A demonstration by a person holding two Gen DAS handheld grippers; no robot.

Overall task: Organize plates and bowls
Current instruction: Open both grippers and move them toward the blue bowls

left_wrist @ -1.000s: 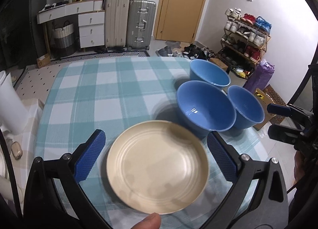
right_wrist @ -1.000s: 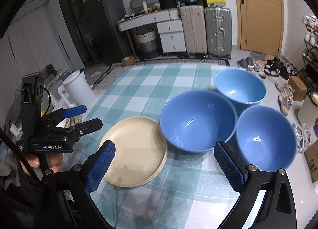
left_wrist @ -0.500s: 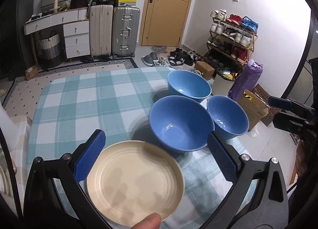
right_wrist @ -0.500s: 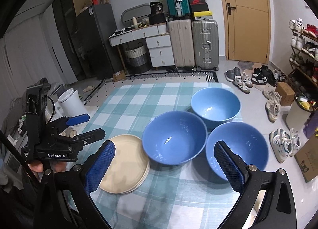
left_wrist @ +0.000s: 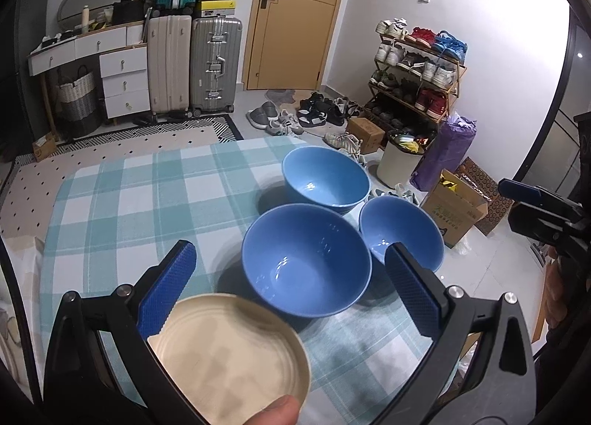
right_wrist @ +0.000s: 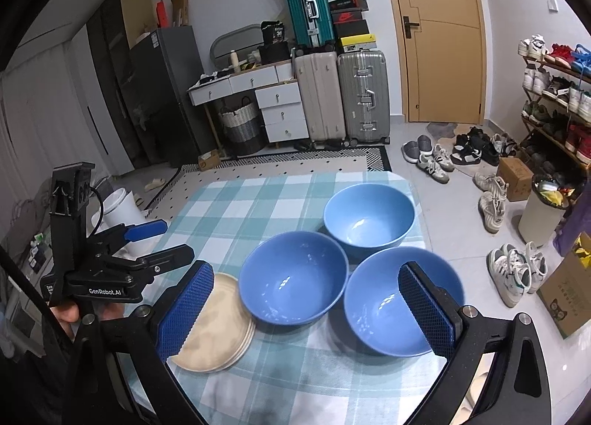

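Three blue bowls stand close together on the teal checked tablecloth: a middle bowl, a far bowl and a right bowl. A stack of cream plates lies at the near left. In the right wrist view the same plates sit left of the middle bowl, the right bowl nearest. My left gripper is open above the table, holding nothing. My right gripper is open too, raised over the bowls.
The table's right edge runs just beside the bowls; a bin, cardboard boxes and shoes lie on the floor there. Suitcases, drawers and a door stand at the back. A white container sits left of the table.
Both grippers have pulled back and upward from the table, so plates and bowls look smaller and lower. Nothing on the table has moved; both grippers stay open.
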